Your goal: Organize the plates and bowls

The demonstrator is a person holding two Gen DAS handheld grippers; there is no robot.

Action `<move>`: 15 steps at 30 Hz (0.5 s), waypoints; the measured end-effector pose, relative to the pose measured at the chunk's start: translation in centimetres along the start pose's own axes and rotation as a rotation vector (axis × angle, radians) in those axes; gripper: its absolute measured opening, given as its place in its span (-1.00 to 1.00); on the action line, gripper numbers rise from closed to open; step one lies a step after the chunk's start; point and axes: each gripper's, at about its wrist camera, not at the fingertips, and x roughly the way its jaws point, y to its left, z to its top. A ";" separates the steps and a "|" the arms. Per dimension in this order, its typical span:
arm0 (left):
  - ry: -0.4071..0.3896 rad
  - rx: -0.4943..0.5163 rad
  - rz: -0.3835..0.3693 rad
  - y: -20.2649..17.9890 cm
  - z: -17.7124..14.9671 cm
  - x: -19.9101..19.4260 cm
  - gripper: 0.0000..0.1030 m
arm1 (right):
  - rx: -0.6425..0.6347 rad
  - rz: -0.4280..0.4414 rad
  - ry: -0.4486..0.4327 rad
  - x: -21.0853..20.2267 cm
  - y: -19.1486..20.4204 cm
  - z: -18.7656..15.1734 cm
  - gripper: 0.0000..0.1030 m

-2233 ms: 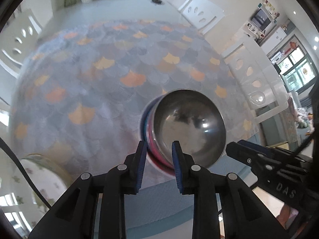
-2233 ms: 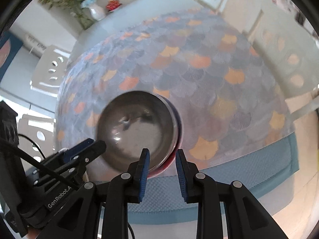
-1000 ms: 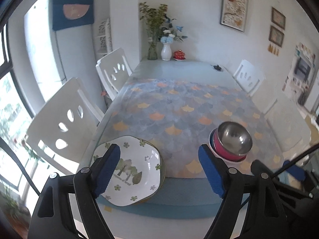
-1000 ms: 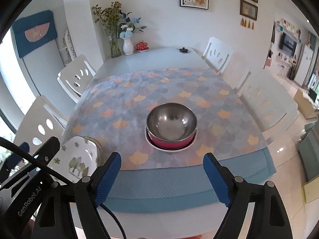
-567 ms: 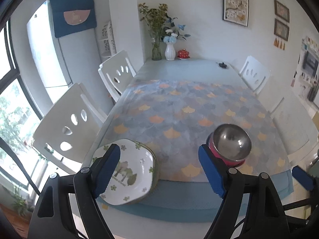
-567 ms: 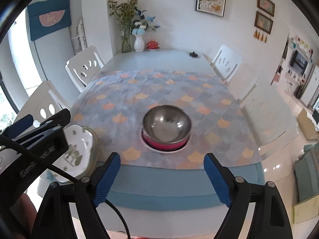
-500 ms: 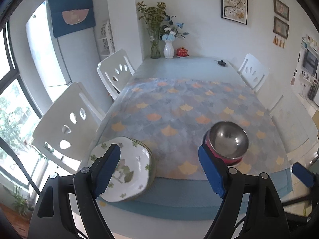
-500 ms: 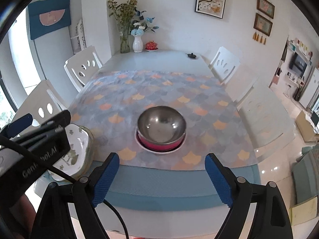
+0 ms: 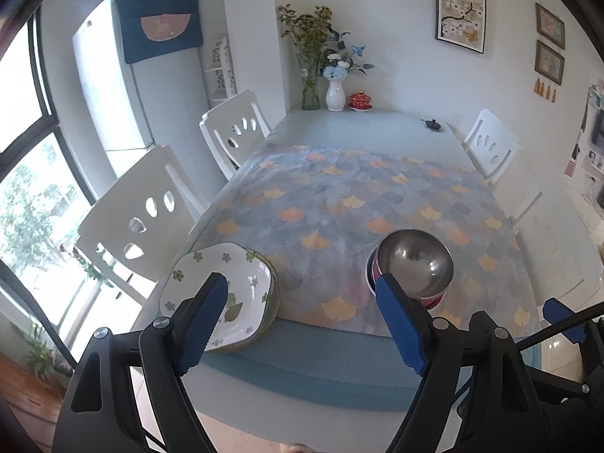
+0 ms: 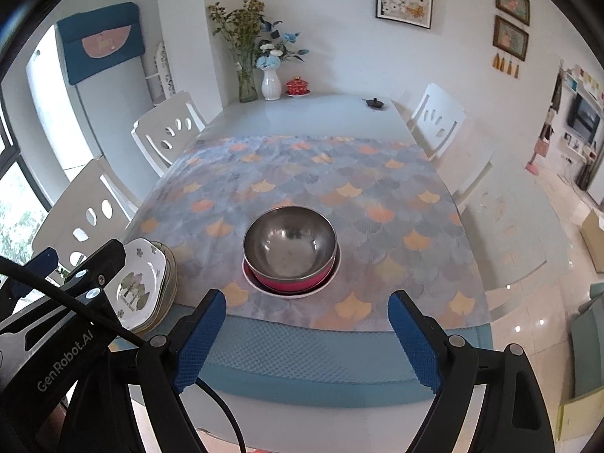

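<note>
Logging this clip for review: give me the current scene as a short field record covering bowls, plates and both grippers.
bowls: steel bowl nested in pink bowl, on a white dish, on the patterned cloth
plates: stack of floral plates at the table's near left corner
left gripper: open, empty, above the near table edge
right gripper: open, empty
task state: bowls stacked, plates stacked

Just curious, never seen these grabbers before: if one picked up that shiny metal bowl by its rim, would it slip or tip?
Probably slippery: the metal bowl looks polished and reflective. It likely lifts easily, since it sits loosely nested in the red bowl. Its rounded sides suggest that it could rock if set down alone.
</note>
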 end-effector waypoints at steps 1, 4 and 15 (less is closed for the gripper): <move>0.001 -0.001 0.008 -0.2 -0.1 -0.2 0.54 | -0.004 0.006 0.000 -0.1 -0.2 -0.1 0.67; 0.002 0.002 0.029 -0.7 -0.2 -0.4 0.54 | -0.010 0.019 0.001 -0.1 -0.9 -0.5 0.67; -0.030 0.010 0.070 -2.5 -0.7 -2.2 0.54 | -0.007 0.023 -0.017 -0.7 -3.0 -0.9 0.67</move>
